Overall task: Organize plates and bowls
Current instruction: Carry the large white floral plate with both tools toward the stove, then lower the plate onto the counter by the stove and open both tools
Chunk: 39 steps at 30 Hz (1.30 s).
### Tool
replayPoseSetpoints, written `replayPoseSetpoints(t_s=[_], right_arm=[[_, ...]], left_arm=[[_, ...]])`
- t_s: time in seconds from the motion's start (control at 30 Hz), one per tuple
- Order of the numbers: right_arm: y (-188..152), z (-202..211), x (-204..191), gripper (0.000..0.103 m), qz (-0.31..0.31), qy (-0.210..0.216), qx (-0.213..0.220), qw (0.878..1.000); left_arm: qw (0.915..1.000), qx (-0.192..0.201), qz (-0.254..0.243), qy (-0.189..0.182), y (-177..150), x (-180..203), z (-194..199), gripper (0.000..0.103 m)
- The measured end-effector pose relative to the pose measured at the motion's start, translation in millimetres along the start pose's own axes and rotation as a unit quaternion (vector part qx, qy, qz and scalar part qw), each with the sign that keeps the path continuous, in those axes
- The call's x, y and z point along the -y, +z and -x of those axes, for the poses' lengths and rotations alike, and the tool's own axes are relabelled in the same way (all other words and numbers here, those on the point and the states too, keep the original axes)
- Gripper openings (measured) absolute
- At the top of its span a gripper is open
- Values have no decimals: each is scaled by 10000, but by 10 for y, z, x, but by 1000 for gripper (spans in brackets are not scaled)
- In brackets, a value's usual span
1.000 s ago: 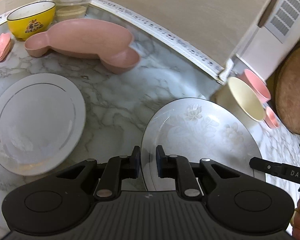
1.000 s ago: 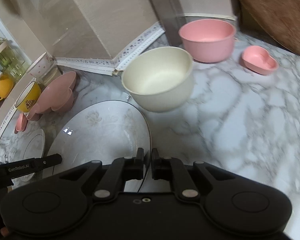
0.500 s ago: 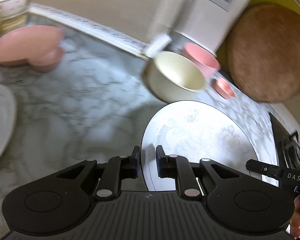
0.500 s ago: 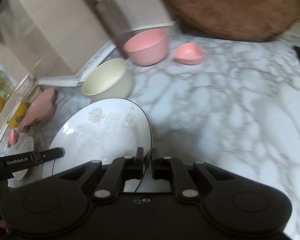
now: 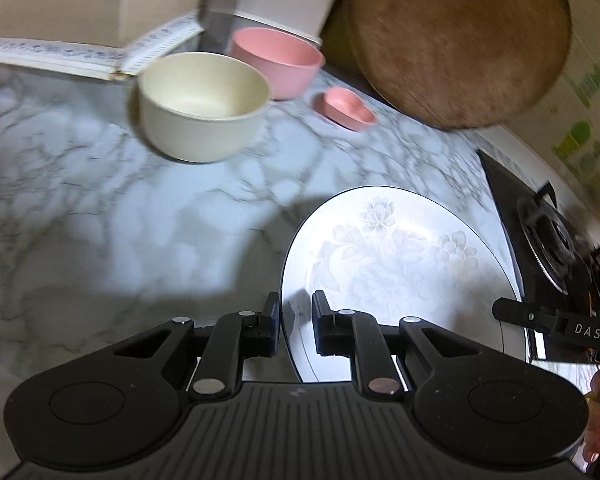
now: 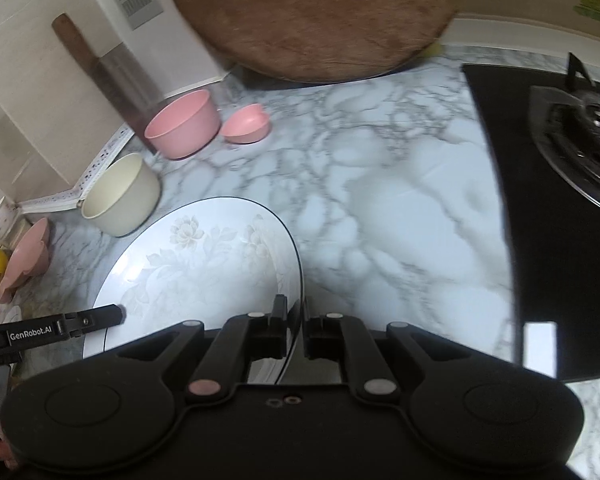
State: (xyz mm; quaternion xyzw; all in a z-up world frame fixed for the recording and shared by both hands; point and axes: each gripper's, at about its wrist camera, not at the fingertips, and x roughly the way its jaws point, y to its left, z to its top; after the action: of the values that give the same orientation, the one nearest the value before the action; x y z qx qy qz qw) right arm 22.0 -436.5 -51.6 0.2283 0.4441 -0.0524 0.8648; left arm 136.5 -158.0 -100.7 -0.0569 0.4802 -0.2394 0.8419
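floral plate [image 5: 396, 264] pinched btwn both hand-held grippers, above marble counter [image 5: 100, 216]

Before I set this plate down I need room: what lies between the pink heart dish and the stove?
Bare marble counter between the pink heart dish and the stove, in the right wrist view.

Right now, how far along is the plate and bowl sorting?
Done: nothing looks stacked or grouped yet. In hand: the floral plate, pinched at opposite rims by the left gripper and right gripper, above the marble counter. Left: the cream bowl, pink bowl and heart dish stand loose near the wall; more dishes wait at the far left of the right view.
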Motion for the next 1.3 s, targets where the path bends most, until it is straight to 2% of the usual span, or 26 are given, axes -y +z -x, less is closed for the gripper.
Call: replayPoseSetpoints(t_s=[0.57, 0.97, 1.1, 1.3], right_arm=[[-122, 27, 295, 9, -196, -252, -19, 9995], [-138, -9, 301, 10, -265, -292, -87, 9992], [-108, 39, 281, 17, -146, -440, 7, 9989], [-50, 179, 202, 21, -4, -552, 158, 9983]], left_arm=[[9984, -285, -485, -94, -72, 235, -168, 15], [9986, -240, -449, -133, -66, 216, -170, 15], [9991, -213, -354, -104, -75, 173, -144, 15], [9993, 66, -374, -42, -76, 165, 34, 15]])
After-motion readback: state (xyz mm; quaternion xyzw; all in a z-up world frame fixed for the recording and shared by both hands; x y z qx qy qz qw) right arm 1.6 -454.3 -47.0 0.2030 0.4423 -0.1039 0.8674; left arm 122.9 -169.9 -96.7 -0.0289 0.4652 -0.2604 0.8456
